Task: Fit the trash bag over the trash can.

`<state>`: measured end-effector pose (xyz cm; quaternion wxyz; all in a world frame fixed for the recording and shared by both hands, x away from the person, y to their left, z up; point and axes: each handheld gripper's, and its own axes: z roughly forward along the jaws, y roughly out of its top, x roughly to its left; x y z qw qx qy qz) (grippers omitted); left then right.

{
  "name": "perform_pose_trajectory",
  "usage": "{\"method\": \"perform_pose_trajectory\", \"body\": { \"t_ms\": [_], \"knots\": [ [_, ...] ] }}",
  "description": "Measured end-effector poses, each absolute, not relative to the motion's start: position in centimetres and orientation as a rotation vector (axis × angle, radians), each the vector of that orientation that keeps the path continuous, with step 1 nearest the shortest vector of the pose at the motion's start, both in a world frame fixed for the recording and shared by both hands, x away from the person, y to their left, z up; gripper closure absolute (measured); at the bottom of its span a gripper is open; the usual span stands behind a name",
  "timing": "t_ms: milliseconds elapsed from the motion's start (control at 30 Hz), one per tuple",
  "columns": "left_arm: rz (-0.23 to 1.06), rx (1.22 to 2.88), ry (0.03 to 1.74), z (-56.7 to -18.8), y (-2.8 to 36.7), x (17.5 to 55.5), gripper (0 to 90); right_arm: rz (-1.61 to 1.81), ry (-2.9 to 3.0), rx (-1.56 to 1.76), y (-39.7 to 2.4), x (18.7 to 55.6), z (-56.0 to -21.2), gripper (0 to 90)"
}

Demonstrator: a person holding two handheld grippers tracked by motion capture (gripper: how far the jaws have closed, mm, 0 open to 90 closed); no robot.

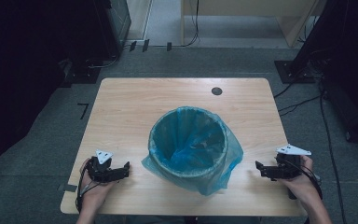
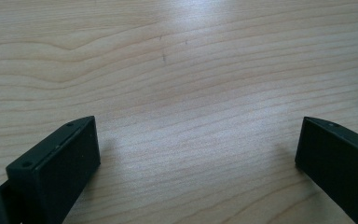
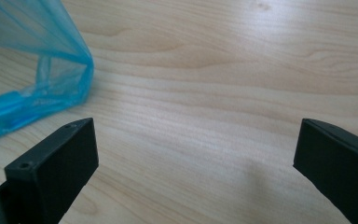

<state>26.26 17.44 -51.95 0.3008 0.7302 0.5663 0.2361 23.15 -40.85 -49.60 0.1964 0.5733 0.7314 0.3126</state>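
Blue bag overhang, just inward of the right gripper, is best pinched low; both it and the left gripper are held wide, empty.

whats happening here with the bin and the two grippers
A person sits at a wooden table with a gripper in each hand. Between them stands a round bin lined with a blue plastic bag whose loose edge hangs down the outside. The left gripper and right gripper rest on either side, both open, holding nothing and not touching the bag.
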Motion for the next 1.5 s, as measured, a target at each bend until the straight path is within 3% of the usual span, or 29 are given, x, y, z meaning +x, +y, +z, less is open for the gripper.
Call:
{"method": "perform_pose_trajectory", "body": {
  "t_ms": [933,1500],
  "knots": [
    [0.627,1.937,1.502,-52.0,17.4,26.2,0.0,0.840,1.971,1.602,-41.8,20.9,-52.6,0.0],
    [0.627,1.937,1.503,-52.0,17.4,26.3,0.0,0.835,1.959,1.611,-41.8,20.7,-52.6,0.0]
  ]
}}
